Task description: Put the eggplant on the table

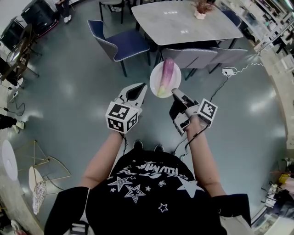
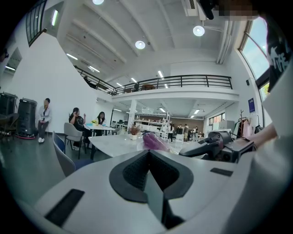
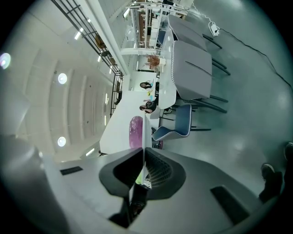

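A purple eggplant [image 1: 166, 75] with a pale green end lies on a white plate [image 1: 155, 82], held in the air over the floor in front of the grey table [image 1: 188, 23]. My right gripper [image 1: 175, 92] is shut on the plate's near rim; in the right gripper view the plate [image 3: 143, 132] shows edge-on between the jaws [image 3: 143, 153], with the eggplant [image 3: 136, 132] beside it. My left gripper [image 1: 139, 90] hovers just left of the plate, jaws shut on nothing [image 2: 149, 154]. From the left gripper view the eggplant [image 2: 153, 140] shows beyond its tips.
A potted plant [image 1: 200, 10] stands on the table's far side. A blue chair [image 1: 121, 43] and two grey chairs [image 1: 190, 57] line the table's near edge. A power strip with a cable [image 1: 228, 71] lies on the floor to the right. People sit at a distant table [image 2: 75, 125].
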`<state>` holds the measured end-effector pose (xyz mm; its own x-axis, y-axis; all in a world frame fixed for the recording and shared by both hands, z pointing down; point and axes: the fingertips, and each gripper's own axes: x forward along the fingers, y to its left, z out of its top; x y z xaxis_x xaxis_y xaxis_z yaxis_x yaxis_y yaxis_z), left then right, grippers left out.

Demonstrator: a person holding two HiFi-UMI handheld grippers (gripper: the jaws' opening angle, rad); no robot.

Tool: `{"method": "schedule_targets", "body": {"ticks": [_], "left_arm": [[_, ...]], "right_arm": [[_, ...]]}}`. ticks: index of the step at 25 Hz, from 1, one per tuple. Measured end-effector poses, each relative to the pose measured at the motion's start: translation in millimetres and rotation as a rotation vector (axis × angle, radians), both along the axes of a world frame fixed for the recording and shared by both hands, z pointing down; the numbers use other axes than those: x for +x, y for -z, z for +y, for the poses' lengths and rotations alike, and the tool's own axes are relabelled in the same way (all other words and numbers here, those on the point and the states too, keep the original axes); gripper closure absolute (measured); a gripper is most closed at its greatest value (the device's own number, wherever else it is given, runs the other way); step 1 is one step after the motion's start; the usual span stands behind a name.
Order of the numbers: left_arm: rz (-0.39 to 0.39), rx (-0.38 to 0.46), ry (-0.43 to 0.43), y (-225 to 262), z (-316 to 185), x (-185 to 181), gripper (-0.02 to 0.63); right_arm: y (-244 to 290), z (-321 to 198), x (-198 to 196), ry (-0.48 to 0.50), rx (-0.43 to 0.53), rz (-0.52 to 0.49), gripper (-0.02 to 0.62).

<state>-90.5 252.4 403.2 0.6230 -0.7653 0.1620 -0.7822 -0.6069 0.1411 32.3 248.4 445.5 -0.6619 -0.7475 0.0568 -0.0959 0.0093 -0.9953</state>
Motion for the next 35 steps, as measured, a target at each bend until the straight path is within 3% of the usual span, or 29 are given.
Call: {"method": "schedule_targets", "body": {"ticks": [29,35], "left_arm": [[0.022,-0.022,-0.007,-19.5,-1.9,-16.9,0.598],[0.010,-0.033,0.020,-23.5,-63.6,-15.1,0.598]], "right_arm": [[-11.5,-8.4,1.2,-0.040,-0.006,-0.013,0.575],[-16.6,-74.8,1.4,-0.015,-0.014,-0.038,0.575]]}}
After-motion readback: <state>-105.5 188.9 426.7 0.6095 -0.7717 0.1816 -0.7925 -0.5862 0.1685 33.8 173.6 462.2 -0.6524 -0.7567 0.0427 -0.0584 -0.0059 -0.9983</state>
